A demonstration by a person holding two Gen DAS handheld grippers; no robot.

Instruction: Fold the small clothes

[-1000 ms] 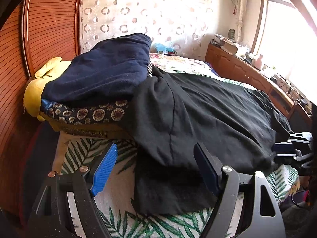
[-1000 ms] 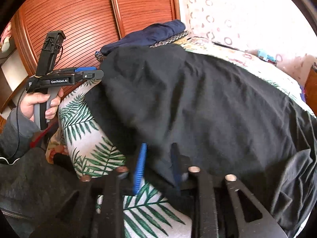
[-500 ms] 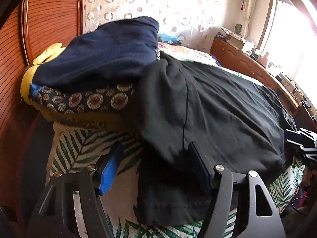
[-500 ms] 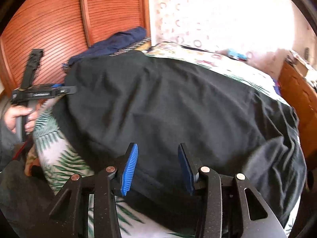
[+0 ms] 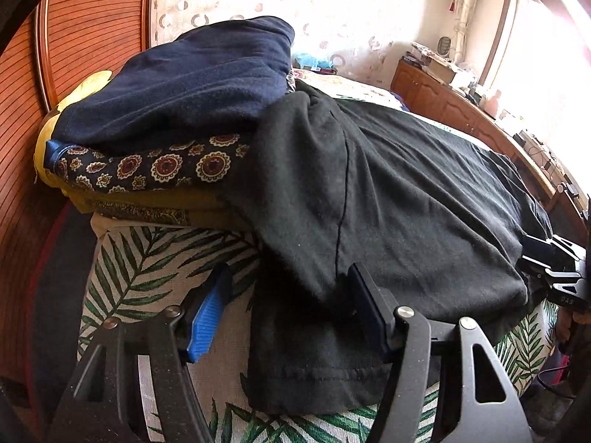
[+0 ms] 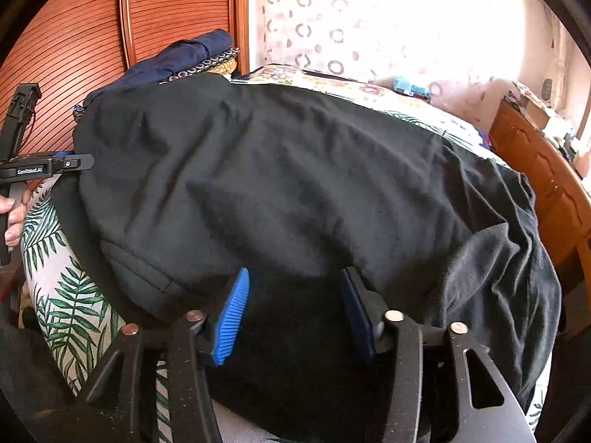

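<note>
A large black garment lies spread over the bed, its left edge draped against a stack of folded clothes. My left gripper hovers at the garment's near left corner. Its jaws are closing, the hem lies between them, and the pads do not press on it. My right gripper is over the near edge of the same black garment. Its jaws are opening, with cloth under and between them but not pinched. The left gripper shows at the far left of the right wrist view, held by a hand.
The stack has a navy piece on top and a patterned cloth below it. The bed has a palm-leaf sheet. A ribbed wooden panel stands at the left, a wooden cabinet with clutter along the right.
The right gripper's jaws have spread from nearly shut to wide apart, and its view has swung right. The left gripper has edged closer to the garment's corner, its jaws a little narrower.
</note>
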